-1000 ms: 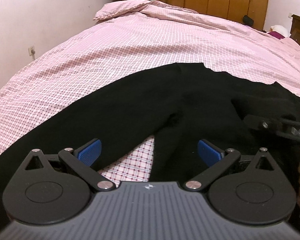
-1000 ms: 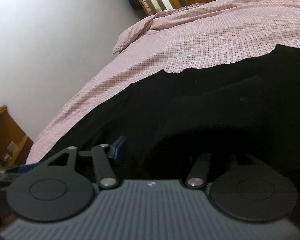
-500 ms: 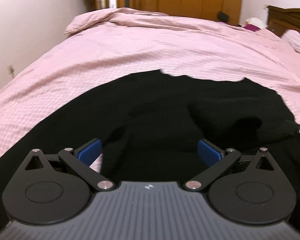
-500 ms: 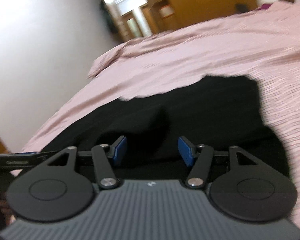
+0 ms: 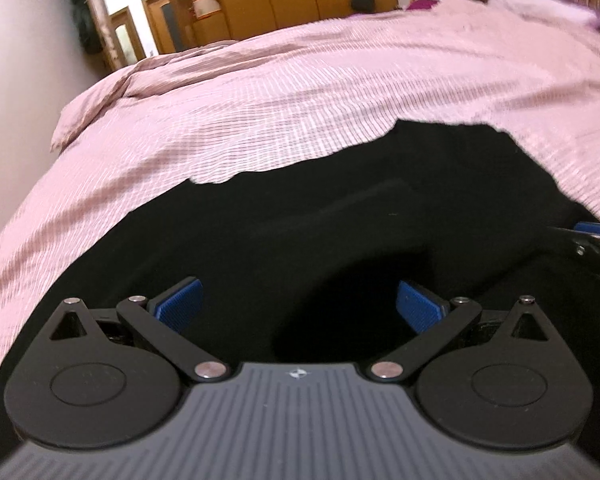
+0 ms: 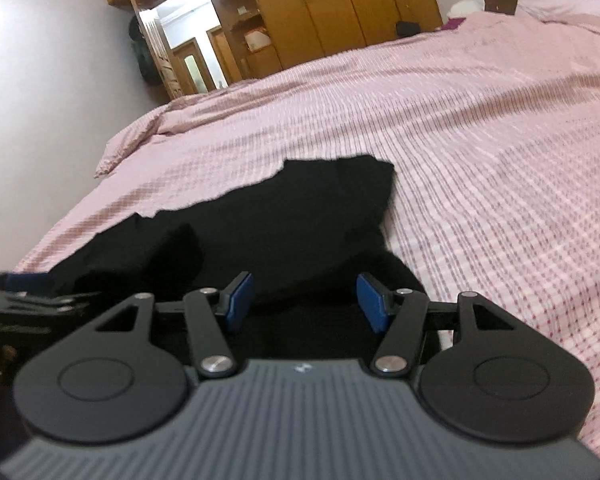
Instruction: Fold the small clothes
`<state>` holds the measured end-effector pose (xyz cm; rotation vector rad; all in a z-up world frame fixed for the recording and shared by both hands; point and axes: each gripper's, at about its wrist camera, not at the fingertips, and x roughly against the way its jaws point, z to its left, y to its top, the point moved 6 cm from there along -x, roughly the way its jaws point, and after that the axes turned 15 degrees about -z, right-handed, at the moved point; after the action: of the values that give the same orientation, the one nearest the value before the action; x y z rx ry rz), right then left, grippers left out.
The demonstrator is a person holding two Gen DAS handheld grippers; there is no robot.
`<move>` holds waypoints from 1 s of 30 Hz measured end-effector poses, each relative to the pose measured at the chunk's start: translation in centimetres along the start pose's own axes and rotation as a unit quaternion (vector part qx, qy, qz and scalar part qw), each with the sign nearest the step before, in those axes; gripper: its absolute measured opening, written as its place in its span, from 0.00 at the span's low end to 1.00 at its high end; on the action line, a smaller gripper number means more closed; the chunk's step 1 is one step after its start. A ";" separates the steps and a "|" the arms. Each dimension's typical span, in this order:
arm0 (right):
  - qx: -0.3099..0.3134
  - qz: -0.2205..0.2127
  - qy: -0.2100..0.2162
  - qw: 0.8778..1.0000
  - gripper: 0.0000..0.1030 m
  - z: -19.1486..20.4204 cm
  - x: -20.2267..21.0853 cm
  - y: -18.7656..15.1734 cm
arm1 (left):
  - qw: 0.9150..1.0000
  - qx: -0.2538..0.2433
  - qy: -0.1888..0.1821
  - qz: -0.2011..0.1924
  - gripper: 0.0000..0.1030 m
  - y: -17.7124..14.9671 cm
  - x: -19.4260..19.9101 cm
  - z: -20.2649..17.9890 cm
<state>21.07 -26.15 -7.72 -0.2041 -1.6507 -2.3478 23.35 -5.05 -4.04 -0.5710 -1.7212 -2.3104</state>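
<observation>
One black garment [image 5: 340, 216] lies on one pink bedspread [image 5: 300, 92].

black garment [image 6: 300, 232] now folded over itself, checked patch between its legs covered, right gripper [image 6: 304, 300] freed of cloth, pads bare, both views swung rightward

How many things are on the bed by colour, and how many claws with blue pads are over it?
Black garment: 1
Pink checked bedspread: 1
Claws with blue pads: 2, the left claw and the right claw, both open over the garment
Total: 4
</observation>
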 end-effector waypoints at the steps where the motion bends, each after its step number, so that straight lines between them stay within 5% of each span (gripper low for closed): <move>1: -0.001 0.001 0.001 1.000 0.58 0.0 -0.1 -0.2 | 1.000 -0.010 0.004 0.000 1.00 0.0 -0.7 -0.5; 5: 0.006 -0.001 0.003 1.000 0.57 -0.3 -0.2 -0.7 | 0.999 -0.023 0.038 -0.015 1.00 0.2 -3.3 -0.9; 9: 0.017 -0.002 0.006 1.000 0.57 -0.3 -0.3 -1.0 | 0.995 0.045 0.080 -0.030 1.00 0.8 -3.6 1.8; 17: 0.018 -0.004 0.006 1.000 0.57 -0.3 -0.2 -1.2 | 0.972 0.149 0.181 -0.024 1.00 -1.3 -1.4 10.1; 26: 0.020 -0.007 0.009 1.000 0.57 -0.2 0.0 -1.4 | 0.954 0.254 0.153 0.053 1.00 -6.1 0.4 12.1; 30: 0.017 -0.008 0.011 1.000 0.57 -0.3 0.0 -1.4 | 0.965 0.223 0.127 0.055 1.00 -5.9 2.2 10.9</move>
<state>20.66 -25.95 -9.09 -0.1593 -1.6882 -2.3230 21.08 7.26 -5.58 -0.2625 -1.9328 -1.7465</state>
